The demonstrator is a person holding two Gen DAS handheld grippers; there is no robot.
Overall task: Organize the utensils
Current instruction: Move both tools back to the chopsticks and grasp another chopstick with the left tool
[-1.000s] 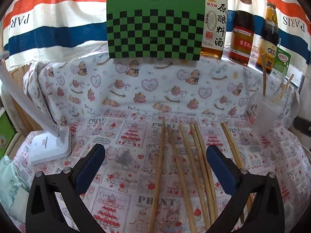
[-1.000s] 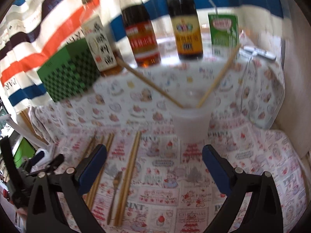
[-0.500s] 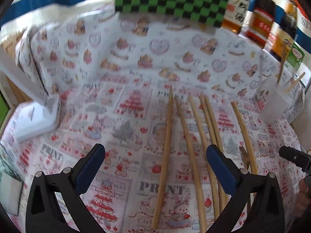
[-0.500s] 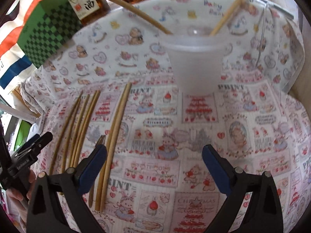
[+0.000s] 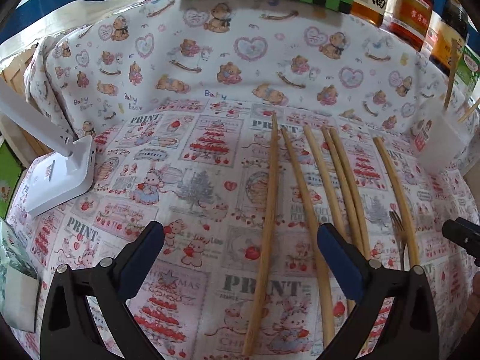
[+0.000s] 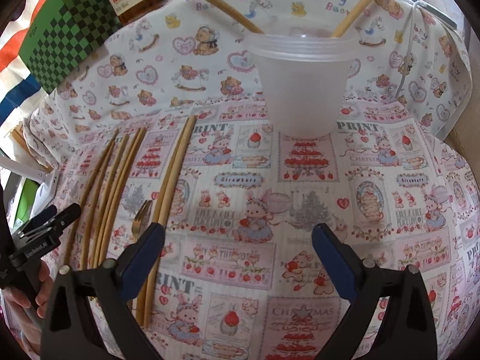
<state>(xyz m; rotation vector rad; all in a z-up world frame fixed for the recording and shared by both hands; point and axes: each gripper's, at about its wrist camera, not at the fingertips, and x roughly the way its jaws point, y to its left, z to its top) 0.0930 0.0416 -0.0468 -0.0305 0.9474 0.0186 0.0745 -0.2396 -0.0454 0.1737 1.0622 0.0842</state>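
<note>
Several wooden chopsticks (image 5: 268, 198) lie side by side on the printed cloth; they also show in the right wrist view (image 6: 172, 177). A small metal fork (image 6: 138, 220) lies among them, seen too in the left wrist view (image 5: 399, 225). A translucent plastic cup (image 6: 300, 84) stands upright at the back with two chopsticks (image 6: 358, 6) leaning in it. My left gripper (image 5: 240, 240) is open and low over the left chopsticks. My right gripper (image 6: 237, 243) is open and empty, over bare cloth just right of the fork and the nearest chopstick pair.
A white lamp base (image 5: 60, 177) stands at the left. A green checkered box (image 6: 69, 39) and sauce bottles (image 5: 414, 9) line the back ledge. The cup also shows at the right in the left wrist view (image 5: 441, 147). The left hand-held gripper (image 6: 39, 237) appears at the right view's left edge.
Both grippers have tilted down and moved closer to the cloth. The chopsticks, fork and cup now look larger. Both stay open and nothing was picked up.
</note>
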